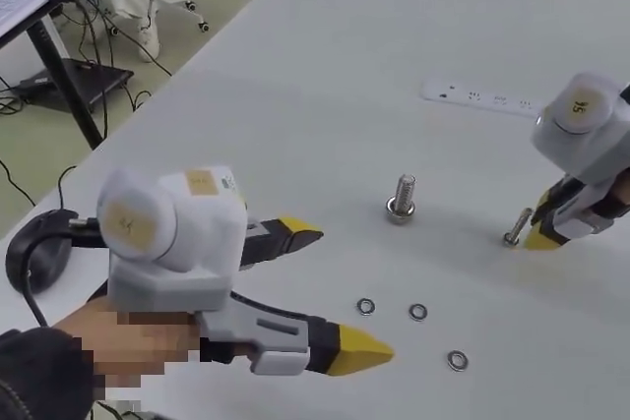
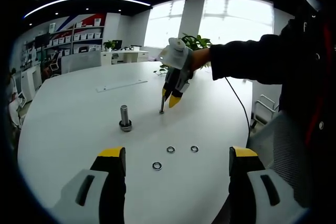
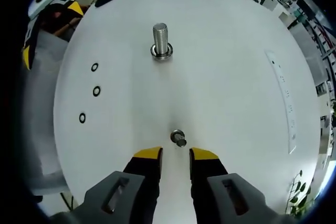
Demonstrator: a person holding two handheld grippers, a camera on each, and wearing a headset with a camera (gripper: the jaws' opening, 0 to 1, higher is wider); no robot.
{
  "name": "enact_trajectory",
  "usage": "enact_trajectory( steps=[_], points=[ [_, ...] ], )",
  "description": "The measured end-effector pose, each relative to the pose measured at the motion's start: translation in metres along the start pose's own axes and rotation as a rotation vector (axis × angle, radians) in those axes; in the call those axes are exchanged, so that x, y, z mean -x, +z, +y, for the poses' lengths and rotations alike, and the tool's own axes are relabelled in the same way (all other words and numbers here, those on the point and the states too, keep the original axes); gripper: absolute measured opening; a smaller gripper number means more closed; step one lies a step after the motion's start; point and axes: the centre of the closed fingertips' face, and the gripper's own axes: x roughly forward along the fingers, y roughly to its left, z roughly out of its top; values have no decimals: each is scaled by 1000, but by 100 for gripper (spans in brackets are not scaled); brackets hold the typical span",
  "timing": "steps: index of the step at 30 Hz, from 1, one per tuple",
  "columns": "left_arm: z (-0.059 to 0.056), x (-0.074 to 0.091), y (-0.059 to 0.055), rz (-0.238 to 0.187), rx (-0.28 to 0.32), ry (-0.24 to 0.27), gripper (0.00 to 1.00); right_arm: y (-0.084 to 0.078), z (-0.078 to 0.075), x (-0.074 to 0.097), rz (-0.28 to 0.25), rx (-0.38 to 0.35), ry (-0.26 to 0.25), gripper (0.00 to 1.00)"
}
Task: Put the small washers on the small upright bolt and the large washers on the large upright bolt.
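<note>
Left gripper (image 1: 335, 292) hovers low over the near side of the desk (image 1: 295, 76), jaws spread wide, nothing between them. Just off its yellow tips lie three loose washers (image 1: 418, 312) in a ragged row, flat on the white surface, each apart from the others with bare desk all around. Beyond them, the large bolt (image 1: 401, 199) stands upright on its own, a ring at its base.

Over on the right, the right gripper (image 1: 539, 236) comes down steeply beside the small bolt (image 1: 517, 227). From the right gripper view, its jaws stand only a narrow gap apart with nothing in them, and the small bolt (image 3: 178, 138) sits just ahead of the tips, not between them. I cannot tell whether they touch.

There is plenty of room: a broad bare stretch runs from the large bolt back to the power strip (image 1: 477, 97) near the far edge. The desk's left edge passes close behind the left gripper, and its rounded rim curves round in both gripper views.
</note>
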Motion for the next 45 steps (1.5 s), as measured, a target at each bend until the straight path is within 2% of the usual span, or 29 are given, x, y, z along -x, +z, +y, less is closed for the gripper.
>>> enact_trajectory(
  steps=[6,12,18,21,27,33,40,45],
  points=[
    [-2,0,0,-4,-5,-5,81,-7,11,9,-19,-13,-13,22],
    [-4,0,-1,-6,-11,-9,81,-12,34,14,-25,-9,-6,22],
    [-4,0,-1,-9,-16,-10,81,-6,61,14,-41,2,27,22],
    [-5,0,-1,-11,-20,-10,81,1,74,13,-49,24,42,22],
    [-8,1,0,-17,-23,-10,81,18,92,11,-59,71,55,22],
    [-9,2,1,-23,-27,-5,81,39,110,2,-65,127,83,22],
    [-11,4,1,-27,-31,-2,81,67,124,-10,-81,183,108,22],
    [-11,6,0,-27,-27,2,81,77,132,-22,-71,218,130,22]
  ],
)
